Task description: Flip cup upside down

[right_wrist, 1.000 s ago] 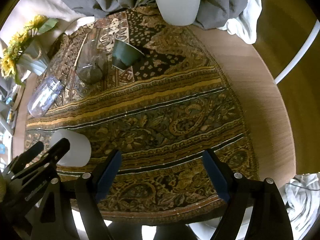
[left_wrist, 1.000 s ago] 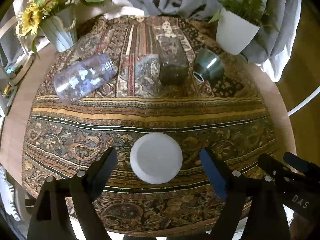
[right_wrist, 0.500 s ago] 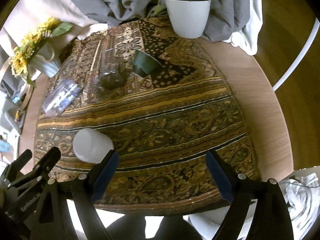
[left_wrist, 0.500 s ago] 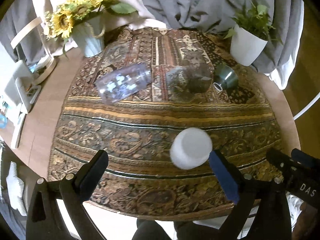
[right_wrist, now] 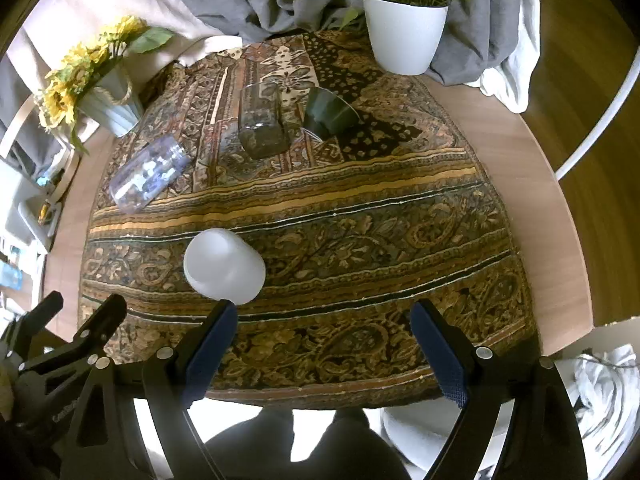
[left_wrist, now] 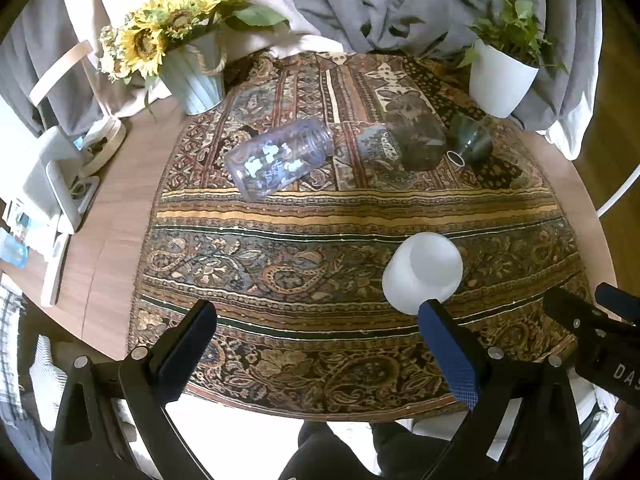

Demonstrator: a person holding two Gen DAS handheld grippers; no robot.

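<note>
Left wrist view alone shows white stand [left_wrist: 60, 184] at 9 o'clock. White cup [left_wrist: 422, 272] inverted on patterned cloth [left_wrist: 320, 216]. Left gripper [left_wrist: 318, 320] and right gripper [right_wrist: 324, 318] both spread wide, empty, hovering above near table edge.

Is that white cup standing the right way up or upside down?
Upside down, it seems: the white cup shows a closed flat top, and no opening faces up. It stands alone on the cloth; neither gripper touches it.

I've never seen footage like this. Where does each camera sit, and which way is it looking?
Left wrist: rides the left gripper, looking along its open fingers across the patterned cloth; the right gripper shows at right.
Right wrist: rides the right gripper, same direction; the person's legs show below.
Both share: white cup, clear jar.
</note>
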